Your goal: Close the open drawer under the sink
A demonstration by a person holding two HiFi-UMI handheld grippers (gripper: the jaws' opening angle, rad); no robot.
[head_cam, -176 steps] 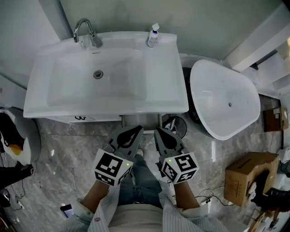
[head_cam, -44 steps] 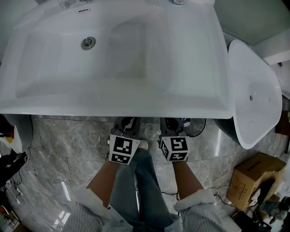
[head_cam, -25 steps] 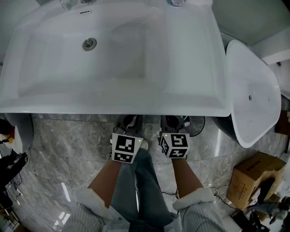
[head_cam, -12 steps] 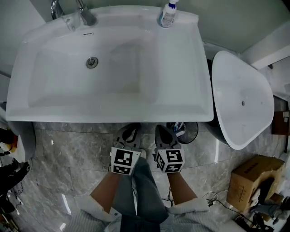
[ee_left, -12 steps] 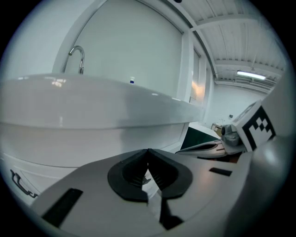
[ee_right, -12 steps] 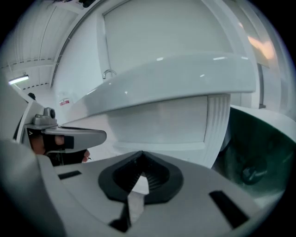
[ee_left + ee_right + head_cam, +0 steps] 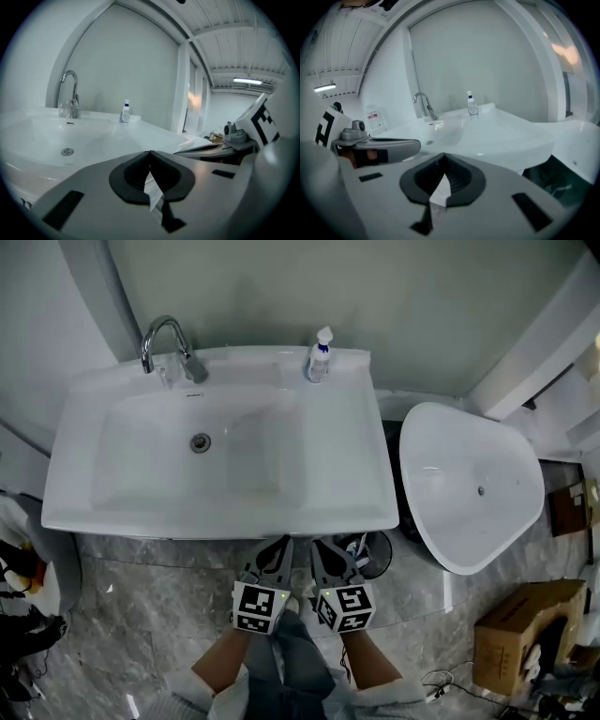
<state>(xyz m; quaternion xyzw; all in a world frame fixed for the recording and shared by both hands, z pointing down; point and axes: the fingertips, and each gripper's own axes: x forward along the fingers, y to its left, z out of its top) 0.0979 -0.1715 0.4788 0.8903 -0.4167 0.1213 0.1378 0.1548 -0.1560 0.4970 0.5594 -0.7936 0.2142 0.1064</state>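
Note:
The white sink (image 7: 141,512) fills the middle of the head view, and no drawer front shows past its front edge; the cabinet below is hidden. My left gripper (image 7: 281,546) and right gripper (image 7: 320,546) sit side by side just in front of that edge, tips pointing at it. Both are shut with nothing between the jaws. In the left gripper view my left gripper (image 7: 150,153) looks over the sink (image 7: 51,136) from rim height. The right gripper view shows my right gripper (image 7: 443,154) closed, with the sink (image 7: 501,131) beyond it.
A chrome faucet (image 7: 165,341) and a soap bottle (image 7: 320,353) stand at the sink's back. A white tub (image 7: 469,486) lies to the right, a black bin (image 7: 372,554) between it and the sink. A cardboard box (image 7: 523,634) sits at the lower right on the marble floor (image 7: 141,615).
Seven seconds ago a drawer front stuck out below the sink's edge; none shows now. The grippers have drawn back from under the edge, and the head view has risen to take in the whole sink.

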